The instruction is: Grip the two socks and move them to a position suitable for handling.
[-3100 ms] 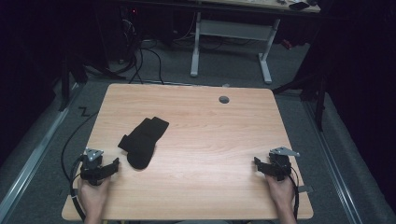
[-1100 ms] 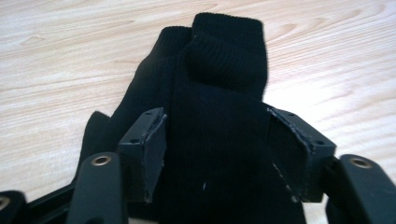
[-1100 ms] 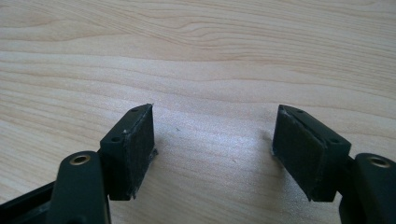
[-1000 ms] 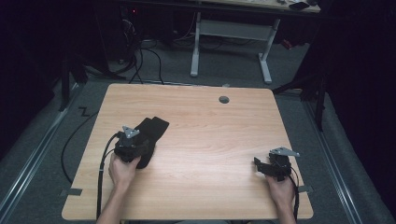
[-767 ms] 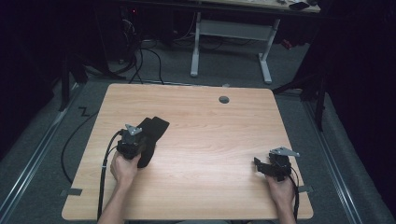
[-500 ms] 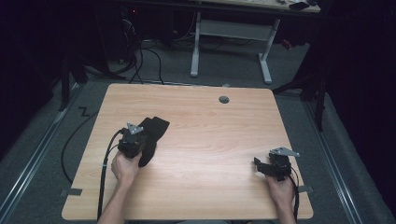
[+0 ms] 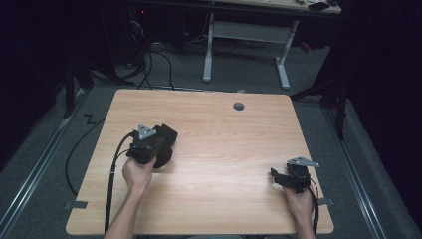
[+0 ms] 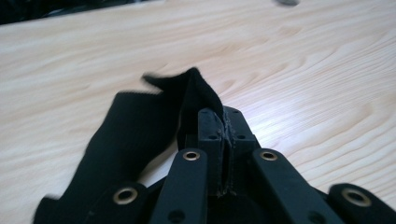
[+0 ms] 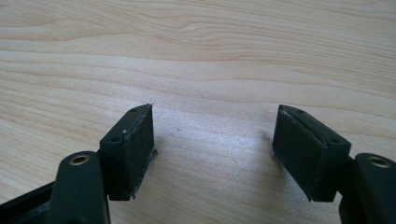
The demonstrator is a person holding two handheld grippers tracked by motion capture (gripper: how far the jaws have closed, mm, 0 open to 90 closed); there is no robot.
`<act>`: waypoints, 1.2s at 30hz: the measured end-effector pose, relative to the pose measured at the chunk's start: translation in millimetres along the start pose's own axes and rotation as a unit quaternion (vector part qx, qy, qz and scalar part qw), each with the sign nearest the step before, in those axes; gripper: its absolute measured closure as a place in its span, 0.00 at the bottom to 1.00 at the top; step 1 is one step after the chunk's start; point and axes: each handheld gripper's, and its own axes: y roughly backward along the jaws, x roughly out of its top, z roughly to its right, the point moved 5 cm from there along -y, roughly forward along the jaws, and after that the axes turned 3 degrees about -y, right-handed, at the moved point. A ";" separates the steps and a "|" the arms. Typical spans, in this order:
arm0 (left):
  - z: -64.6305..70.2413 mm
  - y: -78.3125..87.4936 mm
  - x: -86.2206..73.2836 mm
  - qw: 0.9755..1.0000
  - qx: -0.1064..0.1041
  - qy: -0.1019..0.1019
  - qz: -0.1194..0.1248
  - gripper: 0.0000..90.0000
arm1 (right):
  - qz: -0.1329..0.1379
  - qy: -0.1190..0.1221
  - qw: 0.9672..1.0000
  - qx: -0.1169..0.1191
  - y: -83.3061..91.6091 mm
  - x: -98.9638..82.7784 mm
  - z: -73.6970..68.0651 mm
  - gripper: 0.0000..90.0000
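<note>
Left tool (image 8: 223, 140) clamped on black cloth (image 8: 140, 135), lifted.

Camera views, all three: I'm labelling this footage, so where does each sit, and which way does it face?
High view: above the person's side, facing forward and down on the table; forearms, both grippers.
Left gripper view: rides the left gripper, jaws pinching the black cloth.
Right gripper view: rides the right gripper, open over wood.
Shared: the cloth, high and left.
</note>
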 end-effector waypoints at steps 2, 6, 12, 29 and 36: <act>7.0 0.2 6.6 1.000 -0.006 -0.009 0.002 0.97 | 0.000 0.000 1.000 0.000 0.0 0.0 0.0 0.32; 15.6 0.2 17.2 1.000 -0.015 -0.019 0.006 0.97 | 0.000 0.000 1.000 0.000 0.0 0.0 -0.1 0.32; 27.2 -2.8 27.4 0.999 -0.034 -0.018 0.011 0.97 | 0.000 0.000 1.000 0.000 0.0 0.0 -0.1 0.32; 86.0 -17.5 58.3 0.994 -0.095 -0.057 0.020 0.97 | 0.000 0.000 1.000 0.000 0.0 0.0 -0.2 0.32; 111.6 -32.1 56.9 0.990 -0.128 -0.057 0.020 0.97 | 0.000 0.002 1.000 0.000 -0.1 0.0 -0.3 0.32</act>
